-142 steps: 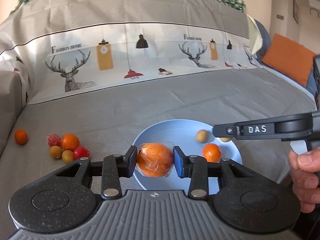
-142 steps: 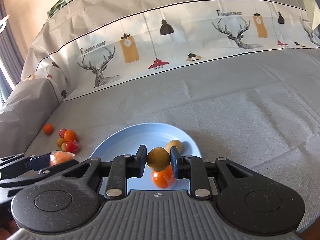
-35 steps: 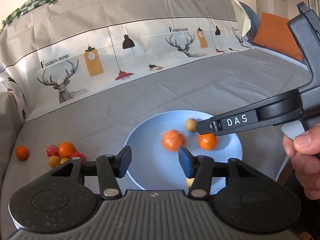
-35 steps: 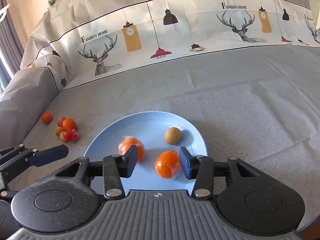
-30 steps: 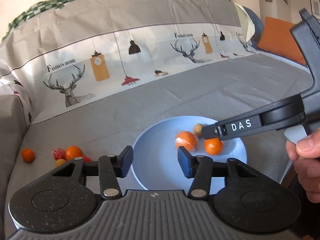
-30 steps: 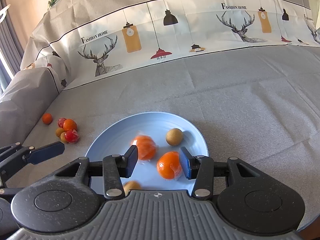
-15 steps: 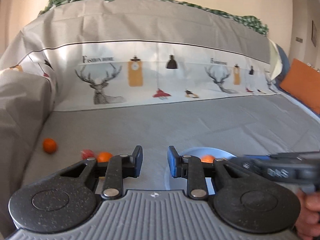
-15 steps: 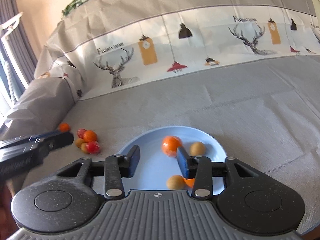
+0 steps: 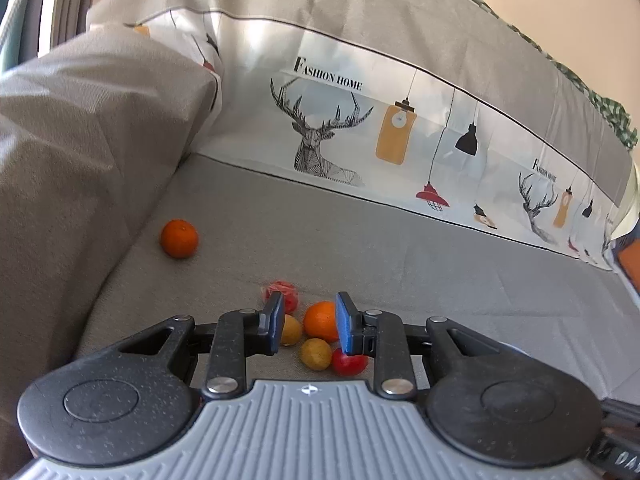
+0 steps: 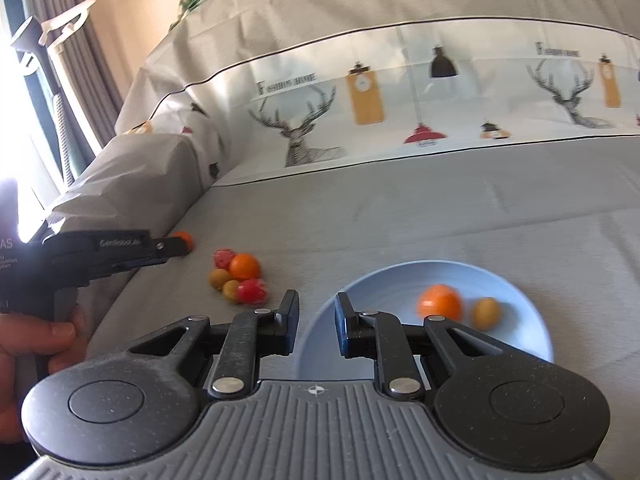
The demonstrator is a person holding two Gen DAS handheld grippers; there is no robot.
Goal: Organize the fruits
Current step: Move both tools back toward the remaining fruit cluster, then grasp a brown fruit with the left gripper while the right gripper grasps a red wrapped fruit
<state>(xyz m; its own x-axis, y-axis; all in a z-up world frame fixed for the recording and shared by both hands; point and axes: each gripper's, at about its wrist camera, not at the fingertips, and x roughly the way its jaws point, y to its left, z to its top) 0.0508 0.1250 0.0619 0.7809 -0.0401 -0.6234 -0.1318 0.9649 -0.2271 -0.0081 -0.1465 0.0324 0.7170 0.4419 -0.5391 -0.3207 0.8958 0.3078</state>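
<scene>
Swung left, left hand-held gripper (image 9: 308,328) overlooks fruit cluster (image 9: 316,332).

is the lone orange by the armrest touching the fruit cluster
Apart. The left wrist view shows the lone orange sitting beside the grey armrest, with bare grey sofa cover between it and the fruit cluster nearer the camera.

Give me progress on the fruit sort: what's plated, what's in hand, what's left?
Done: the blue plate shows an orange and a yellow-brown fruit; anything nearer is hidden behind the right gripper. In hand: nothing, both grippers are open. The left gripper hovers over the cluster of five fruits. Left: that cluster plus the lone orange by the cushion.
</scene>
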